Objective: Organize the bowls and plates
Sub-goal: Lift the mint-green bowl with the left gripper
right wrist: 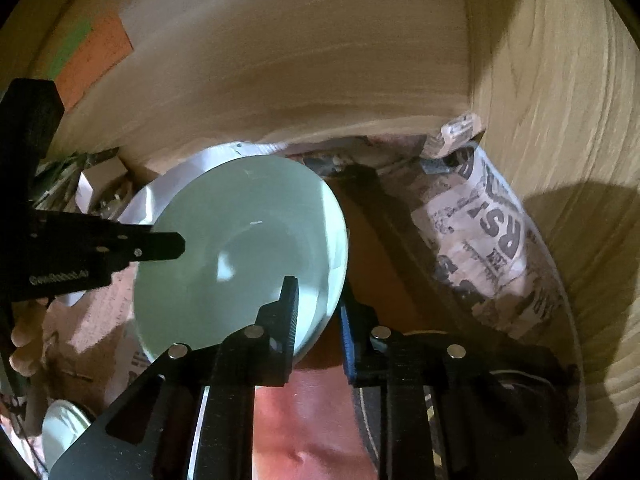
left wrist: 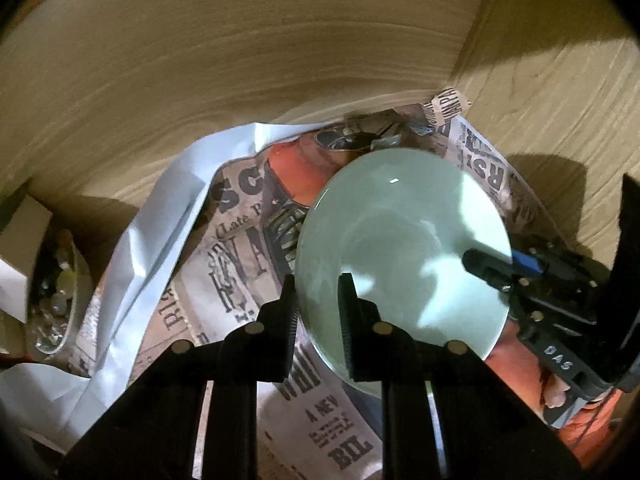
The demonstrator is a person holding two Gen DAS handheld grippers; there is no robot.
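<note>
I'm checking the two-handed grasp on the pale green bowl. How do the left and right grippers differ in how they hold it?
The left gripper pinches the pale green bowl at its left rim, while the right gripper pinches the opposite, right rim. The left gripper's fingers are plain black; the right gripper has a blue pad on its outer finger. Both are shut on the rim, one finger inside and one outside, above the newspaper lining.

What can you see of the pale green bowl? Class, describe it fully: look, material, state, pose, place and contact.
The pale green bowl is round, glossy and smooth, ceramic by its look, with a light glint inside. It is empty and tilted, above newspaper in a wooden corner. The left gripper pinches one side of its rim, one finger inside and one outside; the right gripper pinches the opposite side the same way. Its underside is hidden, so I cannot tell whether it rests on anything.
</note>
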